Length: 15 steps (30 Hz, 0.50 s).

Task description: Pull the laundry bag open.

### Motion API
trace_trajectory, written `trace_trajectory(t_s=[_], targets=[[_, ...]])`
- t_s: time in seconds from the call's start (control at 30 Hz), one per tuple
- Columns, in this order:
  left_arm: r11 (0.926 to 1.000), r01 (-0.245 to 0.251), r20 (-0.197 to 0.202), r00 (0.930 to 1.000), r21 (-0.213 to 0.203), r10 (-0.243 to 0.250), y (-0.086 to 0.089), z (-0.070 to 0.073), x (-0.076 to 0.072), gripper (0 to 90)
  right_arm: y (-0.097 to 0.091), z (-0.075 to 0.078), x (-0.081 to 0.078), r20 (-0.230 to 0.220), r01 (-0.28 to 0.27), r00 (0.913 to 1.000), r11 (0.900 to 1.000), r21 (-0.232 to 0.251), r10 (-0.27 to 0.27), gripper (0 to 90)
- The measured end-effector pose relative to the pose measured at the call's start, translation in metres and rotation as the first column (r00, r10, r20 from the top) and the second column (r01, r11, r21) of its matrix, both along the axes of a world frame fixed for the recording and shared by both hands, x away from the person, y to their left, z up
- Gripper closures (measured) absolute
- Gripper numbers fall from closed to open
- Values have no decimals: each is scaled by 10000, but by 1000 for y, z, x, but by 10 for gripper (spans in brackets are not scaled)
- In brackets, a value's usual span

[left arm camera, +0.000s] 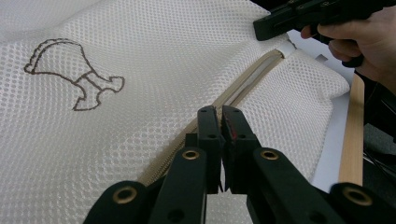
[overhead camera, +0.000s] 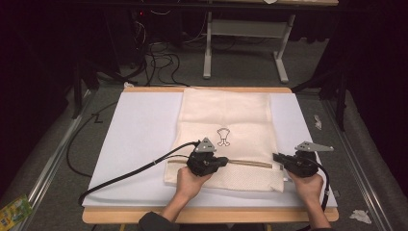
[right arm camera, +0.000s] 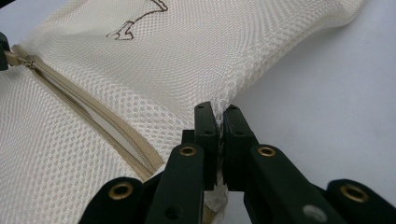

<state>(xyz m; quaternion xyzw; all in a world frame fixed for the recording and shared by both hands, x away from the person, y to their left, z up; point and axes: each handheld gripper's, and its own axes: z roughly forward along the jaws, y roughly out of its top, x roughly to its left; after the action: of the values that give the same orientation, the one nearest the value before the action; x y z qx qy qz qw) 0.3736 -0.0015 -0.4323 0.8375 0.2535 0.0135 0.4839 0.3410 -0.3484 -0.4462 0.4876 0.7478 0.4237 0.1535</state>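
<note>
A cream mesh laundry bag (overhead camera: 226, 110) with a brown stitched emblem (overhead camera: 223, 136) lies flat on a white board (overhead camera: 139, 134). A tan zipper (overhead camera: 250, 164) runs across its near part. My left gripper (overhead camera: 225, 160) sits over the zipper line, its jaws shut (left arm camera: 219, 112), apparently on the zipper pull (right arm camera: 10, 59). My right gripper (overhead camera: 276, 157) is at the bag's right edge by the zipper's end. It is shut (right arm camera: 217, 109) on a pinch of mesh. Between the two grippers the zipper (right arm camera: 93, 116) gapes slightly. The left gripper view has the right gripper (left arm camera: 280, 23) ahead.
The board rests on a wooden table whose front edge (overhead camera: 207, 216) is close to the person. Black cables (overhead camera: 120, 175) trail off the board to the left. On the floor are a green packet (overhead camera: 12, 211), crumpled paper (overhead camera: 361, 215) and a grey desk frame (overhead camera: 245, 29) beyond.
</note>
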Motion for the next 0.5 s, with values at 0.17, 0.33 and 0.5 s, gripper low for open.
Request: trace_trajectory(t_s=[0.17,0.33,0.5], targets=[[10000,13,57,10000,-91,-12,1,1,0,870,1,1,0,0,9,10000,10000,27,-9,876],[9999,6,-15,10000,-110,-6,2,1,0,870,1,1,0,22,-27,10000,10000,-7,27,876],[10000,-6,40,10000,-79,7,4,2,-2,870,1,1,0,39,-13,10000,10000,-43,13,876]])
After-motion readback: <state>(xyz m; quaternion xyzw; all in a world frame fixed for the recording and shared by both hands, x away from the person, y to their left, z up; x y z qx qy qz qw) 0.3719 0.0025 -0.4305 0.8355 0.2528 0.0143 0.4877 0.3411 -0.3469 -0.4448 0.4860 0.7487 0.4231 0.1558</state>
